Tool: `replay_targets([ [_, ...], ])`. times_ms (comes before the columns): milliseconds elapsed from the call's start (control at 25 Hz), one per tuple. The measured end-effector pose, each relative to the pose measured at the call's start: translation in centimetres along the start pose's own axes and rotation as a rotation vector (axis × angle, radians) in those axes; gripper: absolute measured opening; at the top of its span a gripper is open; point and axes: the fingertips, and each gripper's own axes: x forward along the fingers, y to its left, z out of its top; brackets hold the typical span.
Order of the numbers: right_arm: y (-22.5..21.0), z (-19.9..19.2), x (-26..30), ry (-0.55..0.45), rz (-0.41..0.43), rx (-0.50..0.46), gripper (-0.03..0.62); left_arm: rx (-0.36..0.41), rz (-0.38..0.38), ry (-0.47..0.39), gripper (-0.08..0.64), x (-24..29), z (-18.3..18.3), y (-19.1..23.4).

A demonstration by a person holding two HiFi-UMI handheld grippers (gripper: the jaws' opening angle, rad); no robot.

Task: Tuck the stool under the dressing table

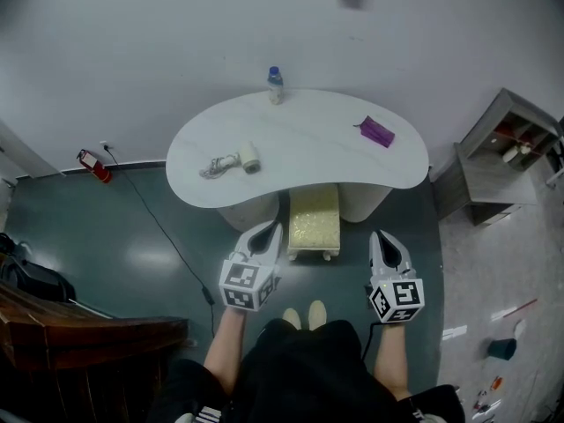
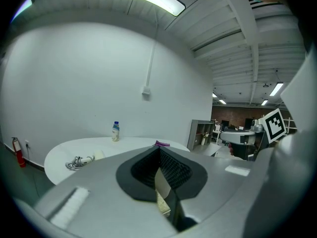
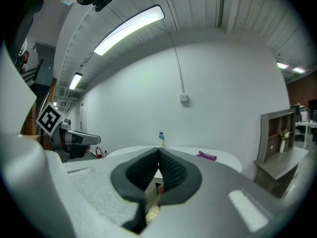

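Note:
A white kidney-shaped dressing table (image 1: 300, 144) stands against the wall. The stool (image 1: 315, 220), with a pale yellow cushion, sits in the table's knee gap, its far end under the top and its near end sticking out. My left gripper (image 1: 271, 233) hangs just left of the stool's near end, shut and empty. My right gripper (image 1: 382, 239) is to the stool's right, also shut and holding nothing. In the left gripper view the closed jaws (image 2: 159, 151) point level at the table (image 2: 99, 145); a sliver of the stool (image 2: 162, 202) shows below. The right gripper view shows the same shut jaws (image 3: 158, 153).
On the table are a small bottle (image 1: 275, 85), a purple case (image 1: 377, 131) and a white corded device (image 1: 233, 162). A grey shelf unit (image 1: 502, 161) stands at the right. A red extinguisher (image 1: 95, 166), a floor cable (image 1: 167, 236) and dark furniture (image 1: 79, 342) are at the left.

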Motion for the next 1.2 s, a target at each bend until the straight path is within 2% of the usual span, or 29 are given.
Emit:
replay_targets([
  [1200,1.8,-0.6,-0.2,0.006,0.007,0.012,0.003,-0.006,-0.003,-0.001,0.003,-1.1,-0.4,1.0],
])
